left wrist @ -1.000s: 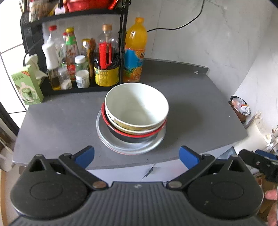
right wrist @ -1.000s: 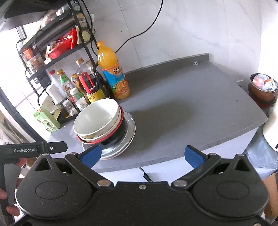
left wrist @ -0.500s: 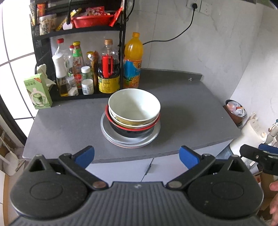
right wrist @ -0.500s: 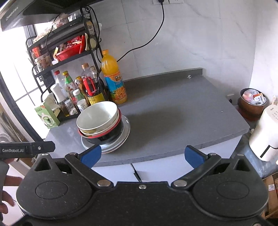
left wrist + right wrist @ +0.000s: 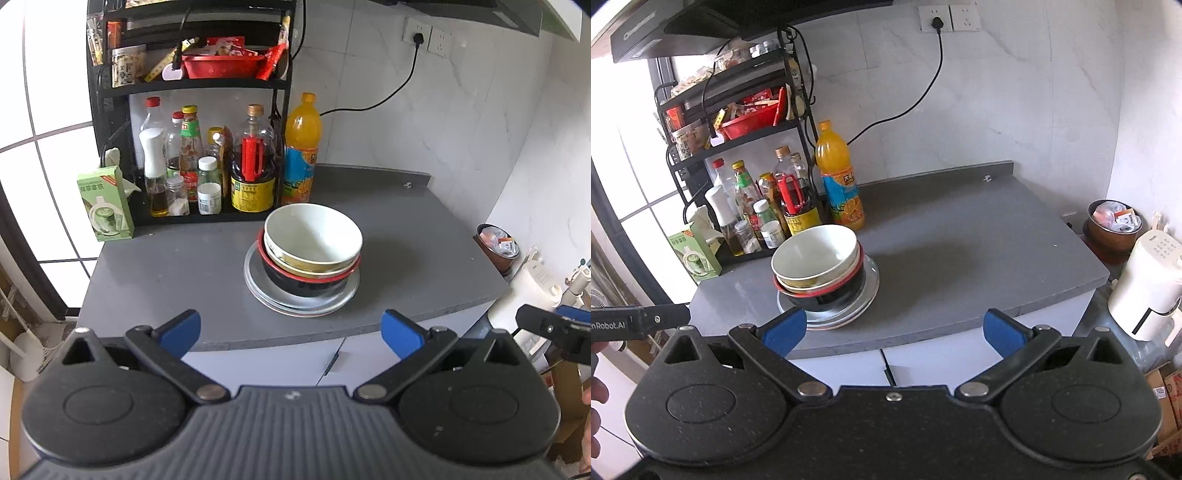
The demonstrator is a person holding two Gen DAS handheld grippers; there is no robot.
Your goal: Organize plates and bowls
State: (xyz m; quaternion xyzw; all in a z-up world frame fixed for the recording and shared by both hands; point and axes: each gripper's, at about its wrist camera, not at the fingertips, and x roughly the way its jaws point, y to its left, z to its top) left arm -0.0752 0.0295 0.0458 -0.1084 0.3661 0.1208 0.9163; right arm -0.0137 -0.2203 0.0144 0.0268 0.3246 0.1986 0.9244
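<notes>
Your left gripper (image 5: 291,328) is held off the front edge of the grey stone counter (image 5: 406,236), blue-padded fingers spread wide, nothing between them. Your right gripper (image 5: 893,329) is the same: fingers apart, empty, short of the counter edge.

The task stack sits near the middle of the counter, at 12 o'clock from the left gripper and about 11 o'clock from the right. Top to bottom: a white ceramic bowl (image 5: 314,233) nested in a cream bowl with a yellow-patterned band (image 5: 295,263), then a black bowl with a red rim (image 5: 291,283), all resting on round silver metal plates (image 5: 306,305). How many plates lie in the pile cannot be told. The white bowl tilts slightly to the left in the right wrist view (image 5: 815,254).

Behind the stack at 11 o'clock: a black wire rack of condiment bottles (image 5: 184,110) and a tall orange juice bottle (image 5: 301,151) just beside it. A green carton (image 5: 105,203) stands at the rack's left. At 2 o'clock, beyond the counter's right edge, a brown pot holding packets (image 5: 1113,227) and a white electric kettle (image 5: 1145,288).
</notes>
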